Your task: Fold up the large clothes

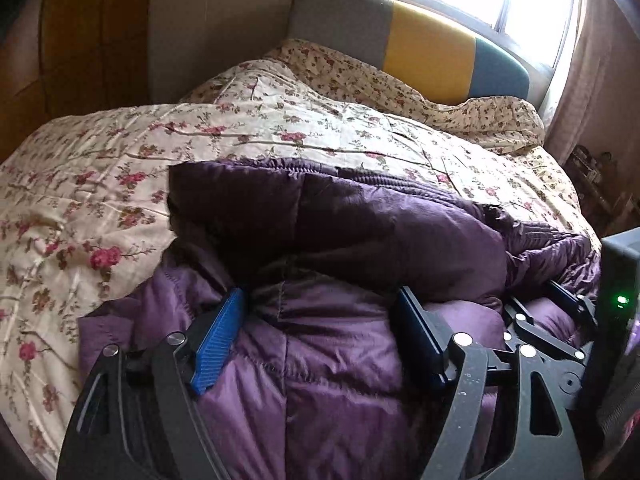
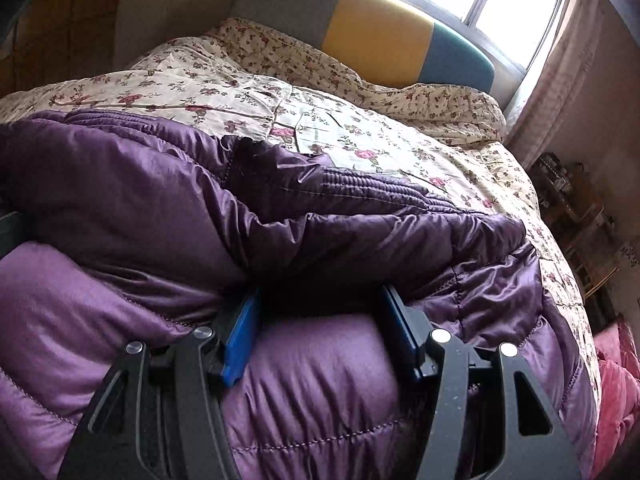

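Observation:
A puffy purple quilted jacket (image 1: pixel 360 220) lies bunched in thick folds on the near side of a floral bedspread (image 1: pixel 120 152). My left gripper (image 1: pixel 322 294) rests on it with its jaws wide apart; slack fabric lies between the blue pads (image 1: pixel 220 340) and nothing looks pinched. In the right wrist view the same jacket (image 2: pixel 140 184) fills the foreground. My right gripper (image 2: pixel 320 290) has a fat roll of padding bulging between its fingers, whose tips are buried under a dark fold. The right gripper (image 1: pixel 540 304) also shows at the right edge of the left wrist view, close beside the left one.
The floral bedspread (image 2: pixel 360 136) runs back to a grey, yellow and blue headboard (image 2: pixel 376 28) under a bright window. Cluttered shelves (image 2: pixel 568 200) stand along the bed's right side, a pink cloth (image 2: pixel 616 380) lies at the near right, and a wooden wardrobe (image 1: pixel 60 40) stands at the left.

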### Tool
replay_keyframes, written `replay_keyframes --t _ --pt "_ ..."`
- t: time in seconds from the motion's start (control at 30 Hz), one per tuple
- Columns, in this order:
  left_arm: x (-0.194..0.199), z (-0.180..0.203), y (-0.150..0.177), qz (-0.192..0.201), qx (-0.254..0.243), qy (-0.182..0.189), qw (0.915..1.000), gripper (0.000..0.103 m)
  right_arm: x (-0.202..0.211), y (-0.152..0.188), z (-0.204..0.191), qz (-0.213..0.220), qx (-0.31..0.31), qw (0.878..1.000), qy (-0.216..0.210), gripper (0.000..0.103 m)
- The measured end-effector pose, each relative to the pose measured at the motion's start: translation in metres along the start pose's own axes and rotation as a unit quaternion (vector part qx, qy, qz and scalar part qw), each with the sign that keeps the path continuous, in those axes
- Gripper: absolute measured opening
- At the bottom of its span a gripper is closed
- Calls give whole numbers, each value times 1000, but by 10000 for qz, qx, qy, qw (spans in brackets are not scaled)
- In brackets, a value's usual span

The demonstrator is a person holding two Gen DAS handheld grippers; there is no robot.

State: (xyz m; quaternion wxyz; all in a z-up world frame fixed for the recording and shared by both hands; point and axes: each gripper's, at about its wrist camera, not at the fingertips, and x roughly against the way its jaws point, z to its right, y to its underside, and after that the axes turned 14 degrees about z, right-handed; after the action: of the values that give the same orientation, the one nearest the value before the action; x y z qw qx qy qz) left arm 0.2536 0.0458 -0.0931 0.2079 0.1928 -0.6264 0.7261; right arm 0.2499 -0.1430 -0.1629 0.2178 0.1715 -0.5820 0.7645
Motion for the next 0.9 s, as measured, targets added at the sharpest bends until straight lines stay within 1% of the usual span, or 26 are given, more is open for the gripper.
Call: replay_keyframes --t 0.23,0.4,0.47,0.57,0.7,0.77,0.83,0.9 --pt "39 -8 0 258 -115 -47 9996 77 1 -4 1 -49 2 10000 27 62" --pt "60 -21 0 341 -42 -42 9994 77 4 -8 4 -109 31 9999 -4 63" --pt "70 -29 1 357 33 -16 9994 83 7 -10 5 -118 17 9999 -42 64" --pt "82 -48 3 354 308 26 9989 84 18 -14 10 -51 -26 9999 -161 67" --pt "97 -86 9 337 849 36 9958 84 42 -16 14 153 -51 9993 -340 65" --pt "100 -100 14 287 1029 50 9943 84 55 -15 15 238 -69 9987 -447 64" --pt "102 -116 21 206 1235 110 9921 84 67 -13 16 284 -107 9979 -564 58" --pt "103 -126 30 109 1438 261 9892 84 79 -10 16 314 -131 9972 -672 49"
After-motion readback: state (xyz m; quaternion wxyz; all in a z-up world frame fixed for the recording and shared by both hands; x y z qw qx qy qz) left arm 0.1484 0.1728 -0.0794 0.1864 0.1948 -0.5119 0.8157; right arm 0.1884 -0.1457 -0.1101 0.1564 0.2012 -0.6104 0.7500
